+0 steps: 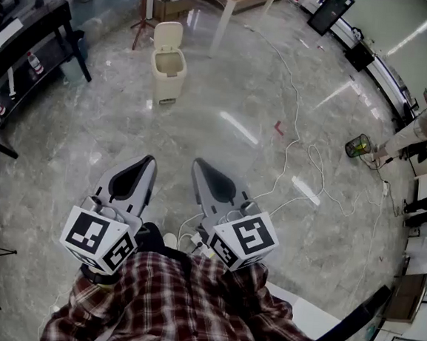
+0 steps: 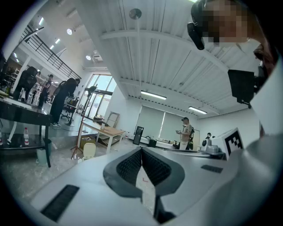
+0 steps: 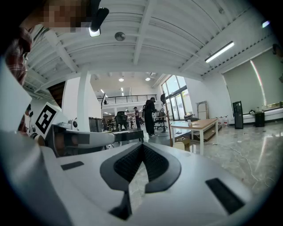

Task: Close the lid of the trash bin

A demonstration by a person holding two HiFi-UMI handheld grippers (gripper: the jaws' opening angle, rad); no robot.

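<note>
My left claw (image 2: 141, 153) has its jaws pressed together at the tips, with nothing between them. Well beyond it, the cream trash bin (image 2: 89, 151) stands on the floor beside a wooden table (image 2: 109, 131).

You hold the left tongs (image 1: 146, 164) and right tongs (image 1: 200, 166) side by side, low in front of your body, pointing forward and angled in so the tips are near each other but apart. Each pair's jaws meet at the tips, with nothing between them. Your forearms, in plaid sleeves (image 1: 150, 301), are drawn in close, with the marker cubes (image 1: 97, 239) just ahead of the cuffs.
</note>
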